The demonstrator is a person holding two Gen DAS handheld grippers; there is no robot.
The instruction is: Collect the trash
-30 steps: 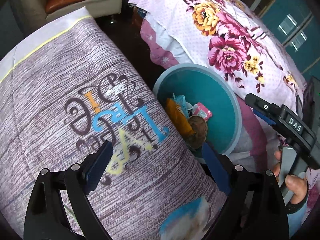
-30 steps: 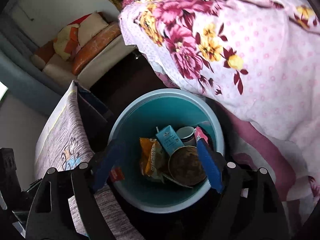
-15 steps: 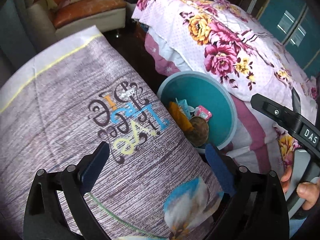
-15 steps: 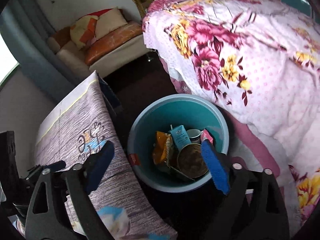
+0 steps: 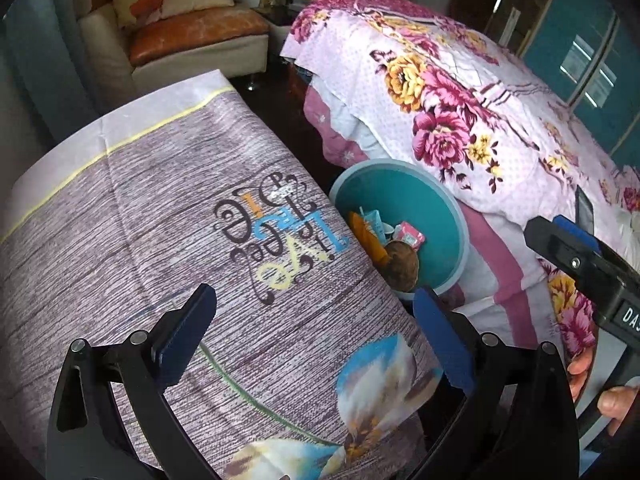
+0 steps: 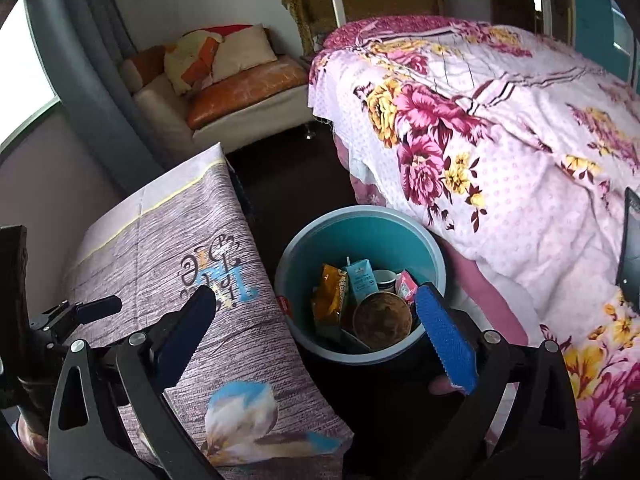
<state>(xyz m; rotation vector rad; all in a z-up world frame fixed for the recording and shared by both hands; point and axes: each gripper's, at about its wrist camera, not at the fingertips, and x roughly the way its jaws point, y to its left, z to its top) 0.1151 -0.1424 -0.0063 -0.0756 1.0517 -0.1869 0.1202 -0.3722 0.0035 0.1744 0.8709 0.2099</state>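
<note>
A teal bin (image 6: 360, 236) stands on the dark floor between the table and the bed. In it lie an orange snack bag (image 6: 330, 300), a blue carton (image 6: 362, 276), a white cup (image 6: 385, 278), a pink wrapper (image 6: 406, 284) and a round brown bowl (image 6: 382, 320). My right gripper (image 6: 316, 290) hangs above the bin's near rim, its jaws opening with nothing between them. My left gripper (image 5: 312, 296) is open and empty over the tablecloth (image 5: 160, 220); from there the bin (image 5: 424, 208) lies to its right.
A table under a purple-grey printed cloth (image 6: 168, 248) stands left of the bin. A bed with a floral cover (image 6: 500, 140) fills the right side, a dark flat device (image 6: 632, 248) lying on it. A cushioned sofa (image 6: 240, 92) sits at the back.
Both grippers have risen and drawn back, so the bin looks smaller and farther off. The right jaws have spread wider. The trash in the bin has not moved.
</note>
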